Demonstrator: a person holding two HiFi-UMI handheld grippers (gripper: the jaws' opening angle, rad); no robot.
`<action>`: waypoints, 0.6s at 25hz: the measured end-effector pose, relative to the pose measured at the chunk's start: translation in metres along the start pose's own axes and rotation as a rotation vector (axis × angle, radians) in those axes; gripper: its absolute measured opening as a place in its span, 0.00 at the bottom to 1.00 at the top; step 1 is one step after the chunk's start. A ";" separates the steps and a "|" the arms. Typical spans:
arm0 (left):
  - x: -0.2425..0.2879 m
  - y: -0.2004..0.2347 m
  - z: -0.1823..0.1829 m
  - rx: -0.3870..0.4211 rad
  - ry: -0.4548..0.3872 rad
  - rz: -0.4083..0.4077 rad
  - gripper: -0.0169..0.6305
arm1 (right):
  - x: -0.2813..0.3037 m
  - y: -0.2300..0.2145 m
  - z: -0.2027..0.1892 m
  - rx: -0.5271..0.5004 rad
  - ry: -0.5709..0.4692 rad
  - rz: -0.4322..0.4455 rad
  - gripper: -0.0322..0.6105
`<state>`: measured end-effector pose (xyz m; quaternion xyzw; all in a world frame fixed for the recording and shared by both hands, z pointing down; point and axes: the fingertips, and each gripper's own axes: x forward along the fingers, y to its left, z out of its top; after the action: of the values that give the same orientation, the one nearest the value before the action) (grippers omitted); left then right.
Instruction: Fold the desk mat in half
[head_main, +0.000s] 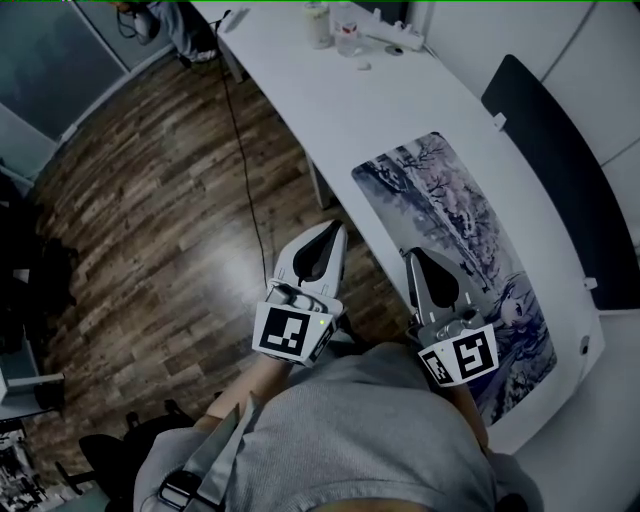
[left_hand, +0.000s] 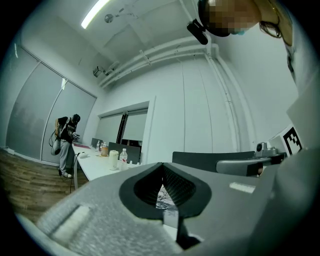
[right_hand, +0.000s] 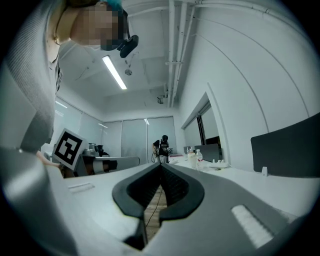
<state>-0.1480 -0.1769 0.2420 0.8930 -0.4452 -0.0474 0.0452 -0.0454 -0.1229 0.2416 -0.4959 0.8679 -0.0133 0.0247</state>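
Holding grey left gripper and grey right gripper, jaws together and empty, we face the flat blue-printed desk mat.

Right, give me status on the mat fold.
Left gripper shut, empty, just off the desk. Right gripper shut, empty, at near edge of desk mat. Mat flat, unfolded. Nothing lying on it.

We see the desk mat, printed with blue-white artwork, lying flat and unfolded at right of centre.
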 end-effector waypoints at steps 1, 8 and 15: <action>0.003 0.003 -0.002 -0.006 0.010 -0.001 0.02 | 0.004 -0.001 -0.002 0.002 0.006 0.003 0.05; 0.017 0.012 -0.004 0.002 0.007 -0.003 0.02 | 0.019 -0.014 -0.013 0.033 0.031 0.019 0.05; 0.023 0.022 -0.003 -0.008 0.024 0.012 0.03 | 0.032 -0.023 -0.015 0.061 0.047 0.030 0.05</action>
<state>-0.1511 -0.2088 0.2468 0.8907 -0.4497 -0.0382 0.0543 -0.0429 -0.1621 0.2567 -0.4815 0.8747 -0.0509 0.0198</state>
